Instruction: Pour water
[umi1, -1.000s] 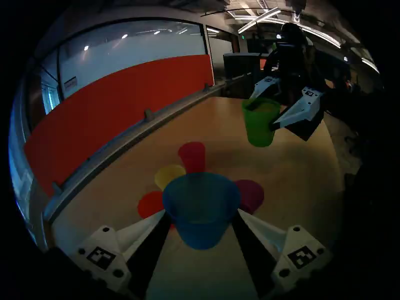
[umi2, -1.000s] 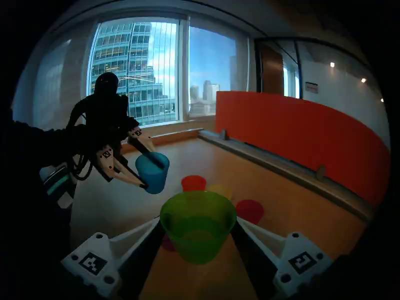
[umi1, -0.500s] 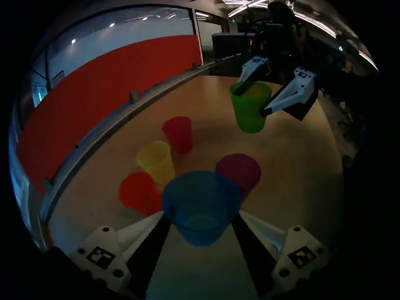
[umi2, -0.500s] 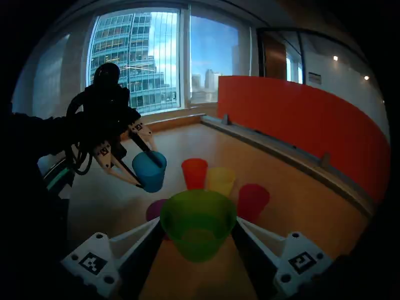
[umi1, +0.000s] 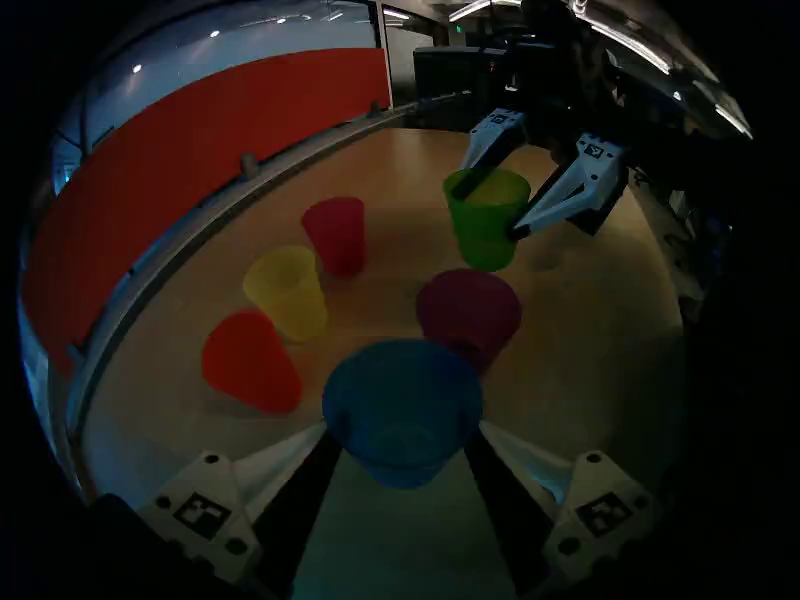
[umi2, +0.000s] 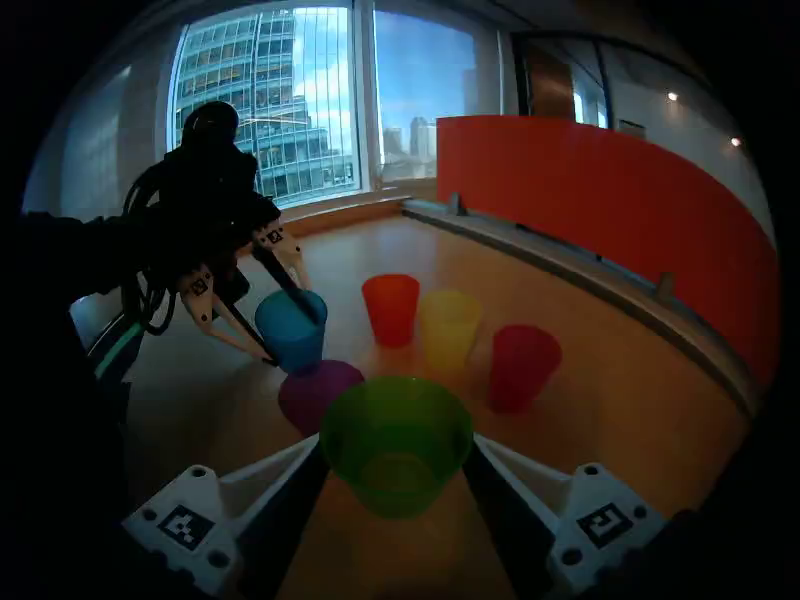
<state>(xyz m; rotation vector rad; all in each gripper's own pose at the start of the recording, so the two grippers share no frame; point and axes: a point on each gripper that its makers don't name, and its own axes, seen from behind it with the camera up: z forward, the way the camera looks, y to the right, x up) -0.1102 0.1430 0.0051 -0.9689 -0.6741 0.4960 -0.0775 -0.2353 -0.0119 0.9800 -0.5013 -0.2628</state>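
Note:
My left gripper (umi1: 402, 448) is shut on a blue cup (umi1: 403, 405), held upright above the wooden table (umi1: 590, 330). My right gripper (umi2: 397, 462) is shut on a green cup (umi2: 397, 435), also upright, with a paler patch at its bottom. Across the table the left gripper view shows the green cup (umi1: 487, 215) between the right gripper's white fingers (umi1: 560, 200). The right gripper view shows the blue cup (umi2: 291, 328) in the left gripper (umi2: 268, 318), held by a person in dark clothing (umi2: 190, 230).
Between the held cups stand an orange cup (umi2: 390, 307), a yellow cup (umi2: 448, 325), a red cup (umi2: 521, 365) and a purple cup (umi2: 320, 392). A red wall panel (umi2: 600, 200) with a ledge borders the table. Tall windows (umi2: 270, 100) stand behind the person.
Both views now look more steeply down, so the standing cups show more fully. The blue and green cups have drawn nearer to the group and to each other, still upright.

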